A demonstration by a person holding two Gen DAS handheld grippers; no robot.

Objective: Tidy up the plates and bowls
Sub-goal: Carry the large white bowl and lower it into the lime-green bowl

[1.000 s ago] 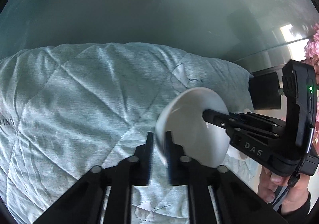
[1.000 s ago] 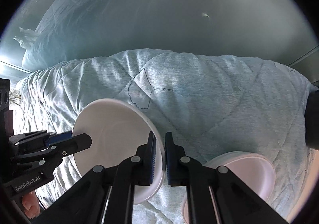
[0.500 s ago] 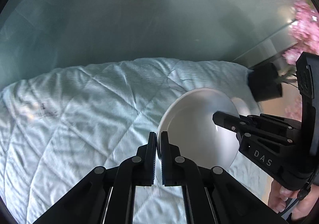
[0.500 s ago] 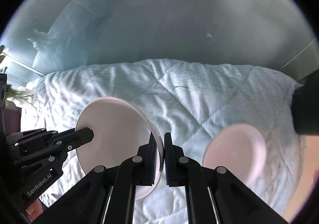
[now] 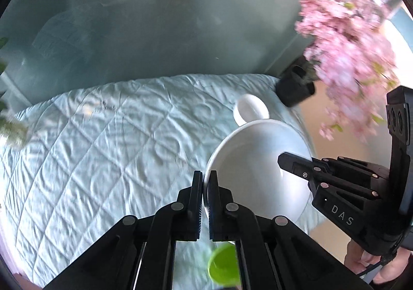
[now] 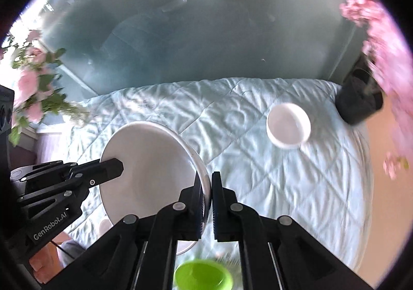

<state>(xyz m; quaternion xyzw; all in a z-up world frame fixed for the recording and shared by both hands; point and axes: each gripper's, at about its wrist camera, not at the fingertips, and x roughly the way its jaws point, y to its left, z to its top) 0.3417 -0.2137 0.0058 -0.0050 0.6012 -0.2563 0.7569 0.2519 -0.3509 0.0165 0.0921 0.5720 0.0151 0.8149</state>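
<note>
A white plate (image 5: 258, 168) hangs tilted above the pale blue quilt (image 5: 103, 148), gripped from both sides. My left gripper (image 5: 205, 176) is shut on its left rim. On the opposite rim my right gripper (image 6: 207, 179) is shut too, with the plate (image 6: 149, 173) spreading to its left. A small white bowl (image 6: 287, 126) sits upright on the quilt further back, also seen as the white bowl (image 5: 250, 109) just beyond the plate. A green bowl (image 6: 202, 277) shows low between the fingers, partly hidden by them.
A black pot (image 5: 295, 88) with pink blossoms (image 5: 348, 52) stands at the quilt's right corner. More pink flowers (image 6: 33, 88) rise at the left edge. A person's hand (image 5: 387, 269) holds the right gripper's handle. A dark glass pane lies behind the quilt.
Both grippers have risen together with the plate between them, and the quilt has dropped away below. The white bowl, the flowers and the green bowl have come into view.
</note>
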